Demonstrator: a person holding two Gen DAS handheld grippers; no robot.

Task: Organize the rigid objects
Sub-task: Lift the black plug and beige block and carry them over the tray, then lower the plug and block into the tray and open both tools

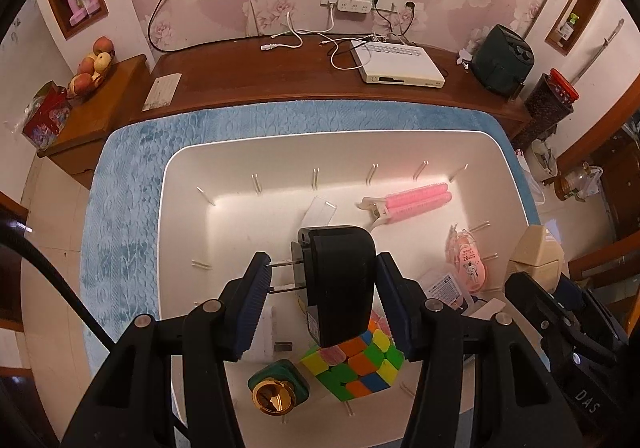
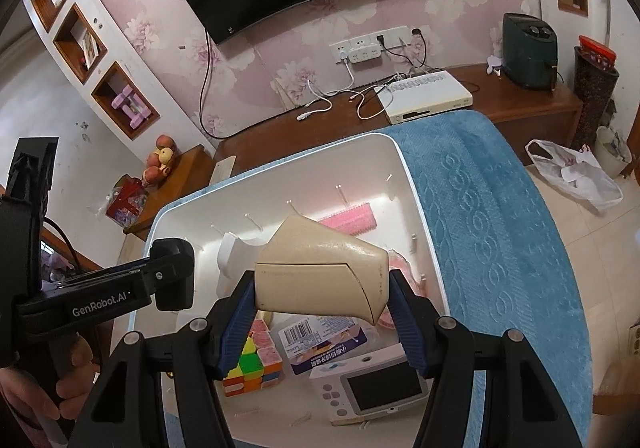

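A: What has the left gripper (image 1: 322, 298) got?

B: Its fingers (image 1: 252, 300) are partly apart, clamped on a black plug adapter (image 1: 340, 280), prongs pointing left, held above the white bin (image 1: 180, 208) near its front edge.

A: And the right gripper (image 2: 324, 314)?

B: Fingers about half open too, pressed against the sides of a beige wedge-shaped object (image 2: 320, 272), over the bin's front right part.

A: What lies in the bin?

B: A colour cube (image 1: 354, 366) and a green-and-gold piece (image 1: 278, 388) at the front, a pink roller clip (image 1: 412, 200) toward the back, packets (image 1: 468, 260) by the right wall, a small white screen device (image 2: 372, 384) at the front right corner. The bin sits on a blue cloth (image 1: 128, 176)
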